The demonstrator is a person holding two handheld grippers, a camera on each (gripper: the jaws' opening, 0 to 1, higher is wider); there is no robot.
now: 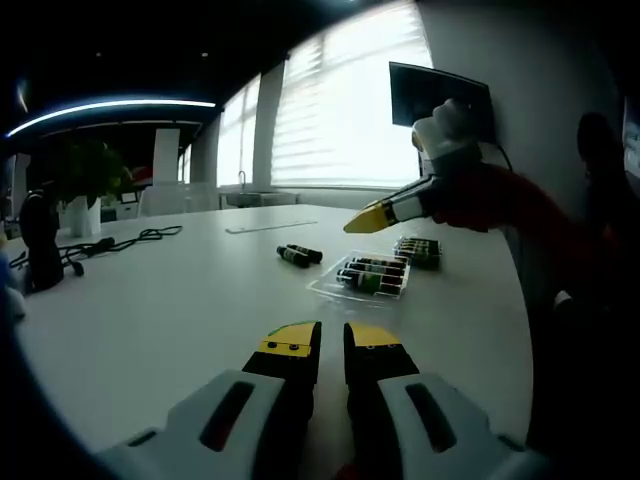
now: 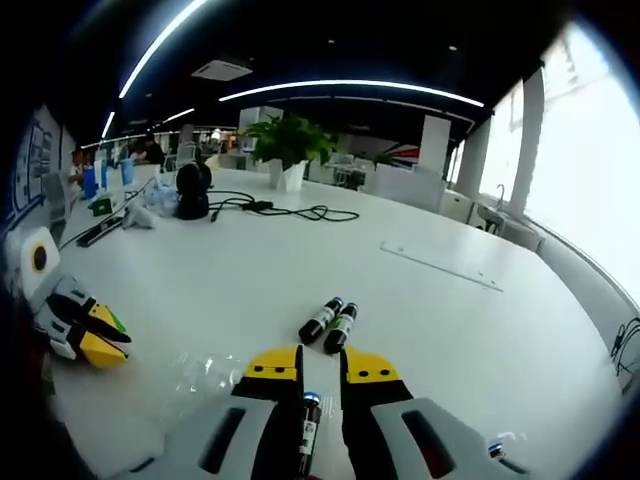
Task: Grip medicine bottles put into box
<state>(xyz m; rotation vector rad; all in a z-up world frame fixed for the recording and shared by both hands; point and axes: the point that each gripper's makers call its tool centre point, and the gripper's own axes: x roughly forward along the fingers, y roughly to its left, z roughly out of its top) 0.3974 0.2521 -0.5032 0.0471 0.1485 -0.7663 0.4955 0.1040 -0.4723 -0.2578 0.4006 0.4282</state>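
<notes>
Between the jaws of my right gripper (image 2: 320, 365) lies a dark medicine bottle (image 2: 308, 428) with a pale cap, and the jaws are shut on it. Two more bottles (image 2: 330, 322) lie side by side on the white table just ahead. In the left gripper view the right gripper (image 1: 368, 220) hangs over a clear plastic box (image 1: 330, 288) that holds several bottles (image 1: 372, 276). The loose pair (image 1: 298, 255) lies to its left. My left gripper (image 1: 331, 340) rests low over the table, jaws nearly together with nothing between them. It also appears as the left gripper (image 2: 95, 338) at the left edge.
Another group of bottles (image 1: 418, 250) lies behind the box. A black cable (image 2: 285, 210), a dark round device (image 2: 192, 190) and a potted plant (image 2: 288, 145) stand at the far side. A person's red sleeve (image 1: 500, 200) holds the right gripper.
</notes>
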